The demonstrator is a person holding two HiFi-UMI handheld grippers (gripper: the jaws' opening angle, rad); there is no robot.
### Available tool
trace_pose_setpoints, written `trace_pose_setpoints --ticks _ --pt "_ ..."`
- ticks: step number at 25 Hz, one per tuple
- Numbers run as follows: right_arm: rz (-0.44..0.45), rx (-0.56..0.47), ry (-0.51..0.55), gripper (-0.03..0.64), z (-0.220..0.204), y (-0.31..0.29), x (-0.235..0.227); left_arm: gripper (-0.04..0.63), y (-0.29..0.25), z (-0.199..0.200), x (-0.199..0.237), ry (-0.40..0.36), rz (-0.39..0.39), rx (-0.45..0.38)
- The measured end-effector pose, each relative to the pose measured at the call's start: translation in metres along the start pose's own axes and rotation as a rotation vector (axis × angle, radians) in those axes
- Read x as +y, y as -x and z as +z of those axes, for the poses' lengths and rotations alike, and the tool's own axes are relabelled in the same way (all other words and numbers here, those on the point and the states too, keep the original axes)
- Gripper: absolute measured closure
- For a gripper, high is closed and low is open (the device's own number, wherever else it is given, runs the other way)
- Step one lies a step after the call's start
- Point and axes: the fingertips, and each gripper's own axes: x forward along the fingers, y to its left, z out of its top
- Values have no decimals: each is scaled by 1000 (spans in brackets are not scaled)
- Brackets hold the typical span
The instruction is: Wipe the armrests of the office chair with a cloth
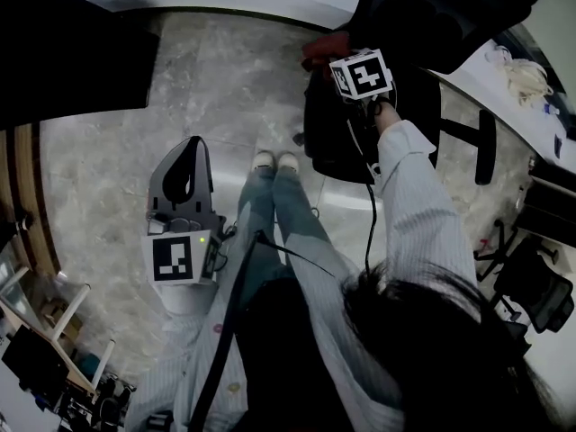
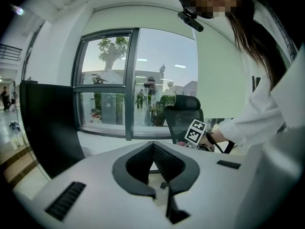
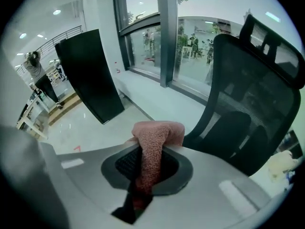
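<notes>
The right gripper (image 3: 152, 151) has its jaws clamped on a pinkish-red cloth (image 3: 159, 130). The cloth runs up between the ribbed pads (image 3: 125, 162) and folds over in a bunch above the tips. Just beyond the cloth stands the office chair (image 3: 252, 104), its dark mesh back and headrest turned toward the gripper. In the head view the cloth (image 1: 322, 47) sits at the near side edge of the chair (image 1: 378, 120), beside the gripper's marker cube (image 1: 362, 73). Whether it touches an armrest there cannot be told. The armrest on the far side (image 1: 486, 147) shows as a black bar, well apart from the cloth.

The left gripper (image 2: 153, 147) holds nothing, and its jaw tips meet in a point. It hangs low at the person's left side (image 1: 194, 148), well apart from the chair, over the grey marbled floor (image 1: 225, 88). Near it are the person's white shoes (image 1: 274, 161). A black panel (image 3: 88, 75) stands by the large window (image 2: 119, 75) behind the chair.
</notes>
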Motion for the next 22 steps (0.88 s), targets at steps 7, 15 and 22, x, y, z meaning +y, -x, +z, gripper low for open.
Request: trace_pose_setpoints --ticks 7,15,22 --pt "73 -19 92 584 -32 26 67 592 5 16 3 7 -3 -59" --pt "201 -41 141 584 -126 101 161 592 5 28 -40 -34 -73 -39" --pt "197 -37 122 584 -121 111 151 592 12 37 -75 -63 -138 -60"
